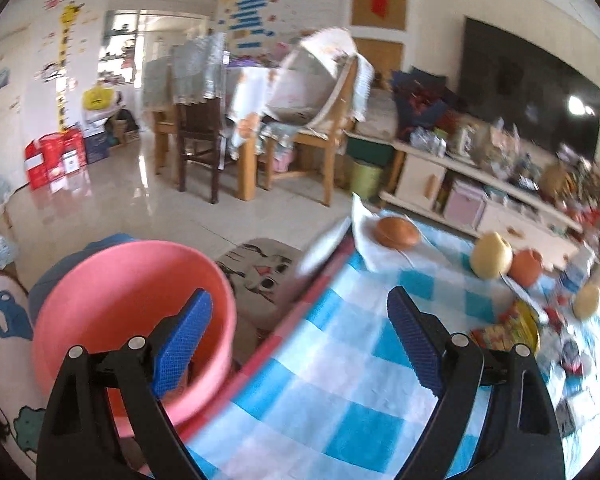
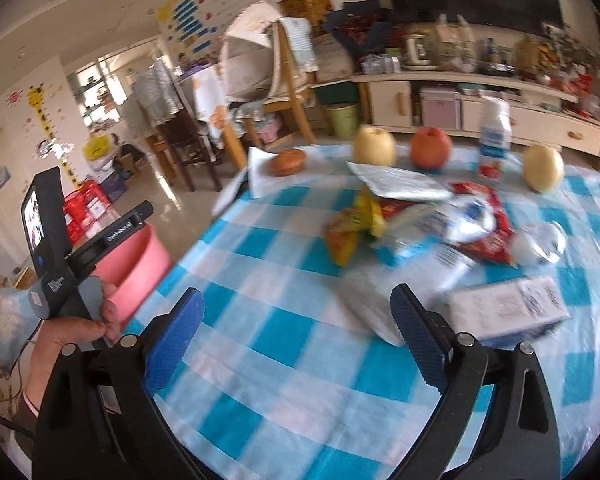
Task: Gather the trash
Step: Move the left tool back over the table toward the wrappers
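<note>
Presently, I held both grippers released and empty: the left gripper (image 1: 300,328) spanned the pink bin (image 1: 132,320) beside the checkered table (image 1: 340,400); the right gripper (image 2: 296,328) hovered before wrappers (image 2: 420,224) heaped mid-table.

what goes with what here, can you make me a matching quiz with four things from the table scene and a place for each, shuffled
Things:
1. pink bucket
2. bun
3. milk bottle
4. yellow snack wrapper

Places:
A. upright between the red apple and a pear
B. on white paper at the table's far left corner
C. off the table, beside its left edge
D. in the pile of wrappers at mid-table

Pairs: 1-C, 2-B, 3-A, 4-D
</note>
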A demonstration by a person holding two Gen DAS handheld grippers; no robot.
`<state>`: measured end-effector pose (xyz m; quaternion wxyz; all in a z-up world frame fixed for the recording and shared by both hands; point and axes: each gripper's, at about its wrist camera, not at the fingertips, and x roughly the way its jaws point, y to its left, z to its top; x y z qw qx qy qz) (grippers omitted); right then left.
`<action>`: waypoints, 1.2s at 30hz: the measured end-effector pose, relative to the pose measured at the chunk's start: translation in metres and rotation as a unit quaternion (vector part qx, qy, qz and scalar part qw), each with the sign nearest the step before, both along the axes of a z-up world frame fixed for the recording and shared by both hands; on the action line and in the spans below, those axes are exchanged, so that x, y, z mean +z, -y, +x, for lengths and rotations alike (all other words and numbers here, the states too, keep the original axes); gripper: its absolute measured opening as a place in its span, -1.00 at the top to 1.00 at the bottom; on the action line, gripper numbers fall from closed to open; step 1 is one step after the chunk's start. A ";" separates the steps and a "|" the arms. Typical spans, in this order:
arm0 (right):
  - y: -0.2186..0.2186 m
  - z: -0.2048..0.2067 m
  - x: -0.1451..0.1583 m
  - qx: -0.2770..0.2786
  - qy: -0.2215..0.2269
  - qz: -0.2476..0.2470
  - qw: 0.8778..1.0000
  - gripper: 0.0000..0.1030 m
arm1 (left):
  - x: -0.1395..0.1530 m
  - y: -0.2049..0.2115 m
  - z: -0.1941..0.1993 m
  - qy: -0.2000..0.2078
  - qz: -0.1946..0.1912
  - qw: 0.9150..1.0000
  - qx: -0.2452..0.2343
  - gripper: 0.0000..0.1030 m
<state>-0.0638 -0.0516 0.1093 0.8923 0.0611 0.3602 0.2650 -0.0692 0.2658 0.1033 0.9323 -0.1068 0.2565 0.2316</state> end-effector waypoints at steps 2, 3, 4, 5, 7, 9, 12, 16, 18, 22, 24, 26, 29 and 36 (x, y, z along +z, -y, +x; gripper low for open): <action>0.016 0.001 -0.008 -0.015 -0.008 0.002 1.000 -0.85 | -0.004 0.013 0.005 -0.017 0.006 1.000 -0.020 -0.72; 0.024 0.001 -0.011 -0.021 -0.012 0.003 1.000 -0.85 | -0.005 0.018 0.007 -0.020 0.009 0.999 -0.030 -0.72; 0.030 0.001 -0.012 -0.026 -0.014 0.005 1.000 -0.85 | -0.005 0.022 0.008 -0.022 0.010 0.999 -0.038 -0.72; 0.039 0.002 -0.015 -0.033 -0.019 0.010 0.999 -0.85 | -0.006 0.028 0.009 -0.025 0.011 0.998 -0.048 -0.72; 0.053 0.005 -0.020 -0.043 -0.026 0.015 0.999 -0.85 | -0.009 0.042 0.013 -0.029 0.014 0.997 -0.069 -0.72; 0.066 0.007 -0.022 -0.052 -0.030 0.022 0.998 -0.85 | -0.010 0.052 0.017 -0.034 0.015 0.995 -0.088 -0.72; 0.086 0.014 -0.025 -0.064 -0.041 0.030 0.997 -0.85 | -0.013 0.071 0.024 -0.040 0.014 0.992 -0.121 -0.72; 0.106 0.023 -0.026 -0.076 -0.041 0.025 0.996 -0.85 | -0.018 0.097 0.038 -0.043 0.002 0.984 -0.175 -0.72; 0.117 0.031 -0.026 -0.081 -0.041 0.019 0.996 -0.85 | -0.021 0.107 0.047 -0.046 -0.008 0.980 -0.193 -0.72; 0.140 0.045 -0.024 -0.101 -0.039 0.023 0.994 -0.85 | -0.025 0.125 0.072 -0.045 -0.034 0.974 -0.220 -0.72; 0.153 0.055 -0.023 -0.113 -0.038 0.023 0.993 -0.85 | -0.027 0.130 0.083 -0.042 -0.059 0.971 -0.229 -0.72; 0.164 0.065 -0.025 -0.130 -0.035 0.016 0.991 -0.85 | -0.033 0.133 0.102 -0.042 -0.106 0.965 -0.237 -0.72; 0.173 0.080 -0.030 -0.137 -0.030 0.002 0.990 -0.85 | -0.040 0.136 0.131 -0.048 -0.150 0.958 -0.239 -0.60; 0.178 0.098 -0.041 -0.125 -0.040 -0.005 0.991 -0.85 | -0.026 0.163 0.214 -0.086 -0.108 0.967 -0.212 -0.17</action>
